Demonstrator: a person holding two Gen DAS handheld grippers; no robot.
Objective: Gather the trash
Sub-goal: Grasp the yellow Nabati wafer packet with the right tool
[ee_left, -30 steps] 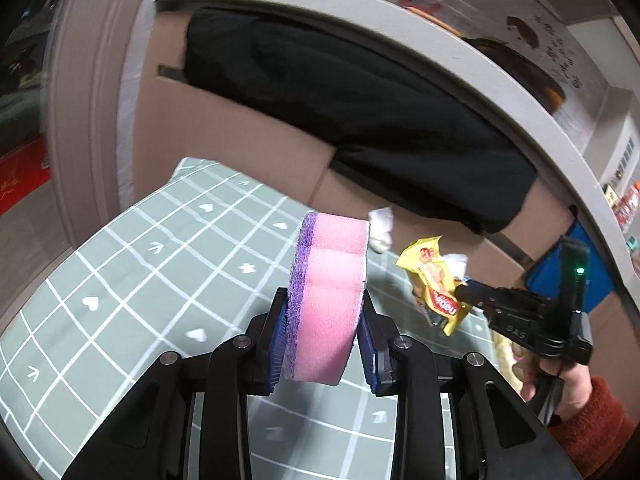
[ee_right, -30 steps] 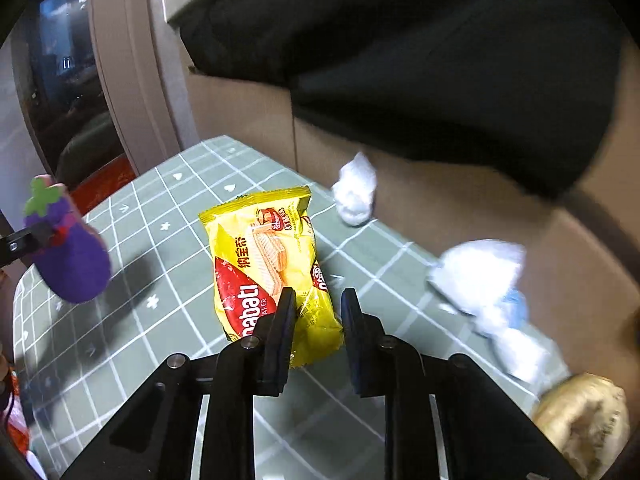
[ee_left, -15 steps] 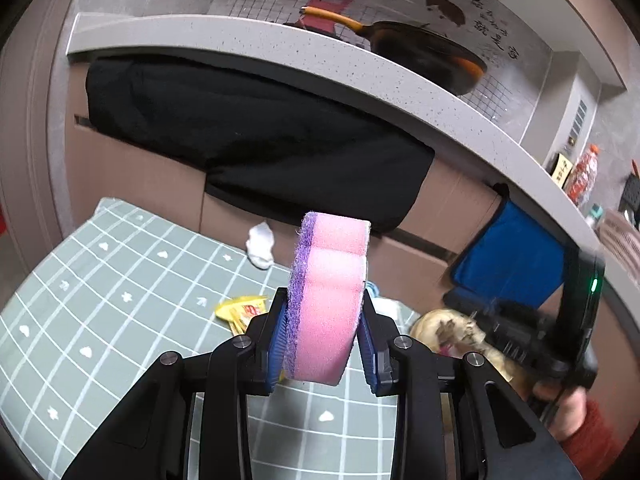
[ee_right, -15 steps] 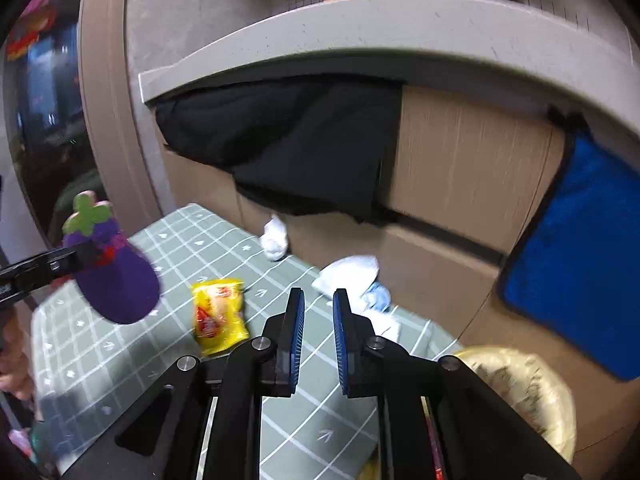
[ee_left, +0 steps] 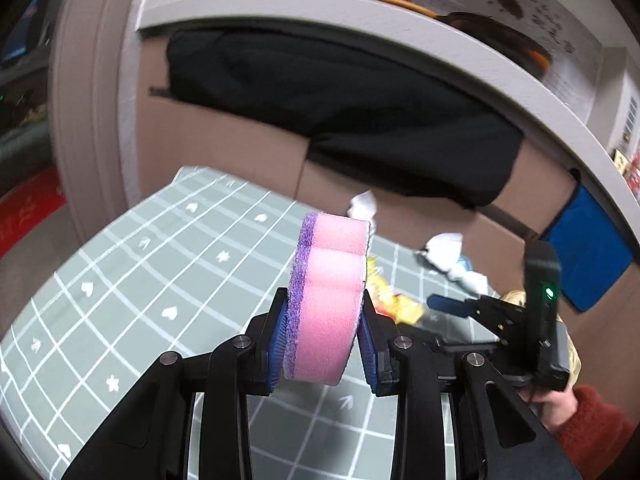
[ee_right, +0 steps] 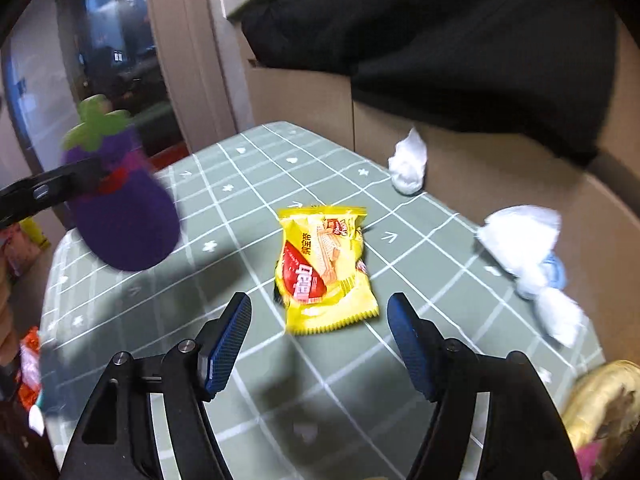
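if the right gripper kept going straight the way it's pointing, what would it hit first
Most likely the yellow snack packet lying on the table: it sits just ahead of the right gripper, whose jaws are opening with nothing between them yet.

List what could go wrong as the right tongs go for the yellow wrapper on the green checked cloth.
1. The yellow wrapper lies flat on the cloth. The right tongs, jaws opening with nothing between them, may slide over it or pinch cloth instead.
2. The left tongs hold an eggplant-shaped sponge close by; the two tools may bump.
3. Crumpled tissues sit at the cloth's edge, so a sweep could knock them off.
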